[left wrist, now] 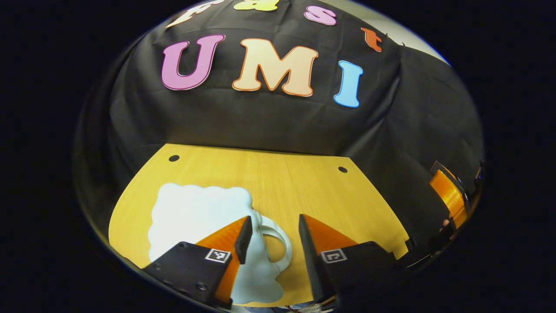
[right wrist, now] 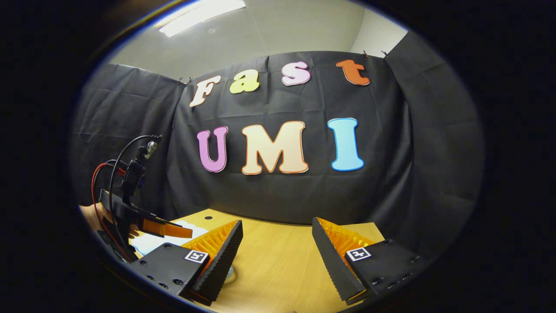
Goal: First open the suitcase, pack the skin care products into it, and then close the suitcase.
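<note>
Both claws gape wide and hold nothing: left claw [left wrist: 271, 234] hangs just over the white suitcase's [left wrist: 195, 217] handle [left wrist: 278, 243] on the wooden tabletop [left wrist: 304, 182], while right claw [right wrist: 276, 248] hovers over bare wood right of the suitcase [right wrist: 152, 241].

Low and left in your left gripper view, the suitcase [left wrist: 195, 217] is pale white with a white handle [left wrist: 278, 243]. The table [left wrist: 304, 187] under it is yellow-orange woodgrain with two black dots. At left in your right gripper view run red and black cables [right wrist: 102, 182].
</note>
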Available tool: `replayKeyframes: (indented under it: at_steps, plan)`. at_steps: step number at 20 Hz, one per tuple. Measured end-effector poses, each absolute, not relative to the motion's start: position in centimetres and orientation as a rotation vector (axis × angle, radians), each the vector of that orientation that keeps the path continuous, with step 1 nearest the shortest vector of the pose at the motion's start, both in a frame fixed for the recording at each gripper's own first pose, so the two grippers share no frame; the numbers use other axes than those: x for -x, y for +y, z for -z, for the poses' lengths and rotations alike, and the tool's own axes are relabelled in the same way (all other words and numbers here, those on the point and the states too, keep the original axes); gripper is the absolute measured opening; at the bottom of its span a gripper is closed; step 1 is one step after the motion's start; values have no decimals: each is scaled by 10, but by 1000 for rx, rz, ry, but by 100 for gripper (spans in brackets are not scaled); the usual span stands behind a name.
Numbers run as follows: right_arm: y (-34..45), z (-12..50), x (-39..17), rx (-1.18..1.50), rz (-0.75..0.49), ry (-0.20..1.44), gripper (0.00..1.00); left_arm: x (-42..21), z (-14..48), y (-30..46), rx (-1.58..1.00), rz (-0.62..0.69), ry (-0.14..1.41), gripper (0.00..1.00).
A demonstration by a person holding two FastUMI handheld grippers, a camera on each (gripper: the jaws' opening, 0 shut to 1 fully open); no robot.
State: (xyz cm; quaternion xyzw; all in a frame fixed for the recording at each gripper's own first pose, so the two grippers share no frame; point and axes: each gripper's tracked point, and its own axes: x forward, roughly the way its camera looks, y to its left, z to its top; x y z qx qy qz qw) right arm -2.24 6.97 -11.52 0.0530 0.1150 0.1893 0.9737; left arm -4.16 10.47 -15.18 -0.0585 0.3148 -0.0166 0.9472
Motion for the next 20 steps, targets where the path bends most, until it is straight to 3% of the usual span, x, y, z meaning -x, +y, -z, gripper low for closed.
replayKeyframes:
  at_steps: [1, 3, 6, 9, 17, 20]
  plan:
    - [68, 111, 20, -119, -389, 224, 100, 40, 144, 105, 102, 2, 611, 73]
    - [63, 100, 13, -136, -388, 206, 99, 35, 122, 110, 66, -83, 527, 88]
    - [58, 85, 1, -138, -370, 195, 99, 32, 80, 125, -24, -263, 354, 90]
    - [61, 66, -4, -164, -340, 169, 98, 33, 25, 119, -160, -312, 187, 90]
    - [80, 5, 0, -104, -281, 31, 94, 12, -15, 83, -118, -142, 103, 96]
    - [79, -5, 8, -98, -243, 16, 96, 10, -19, 82, -116, -96, 86, 96]
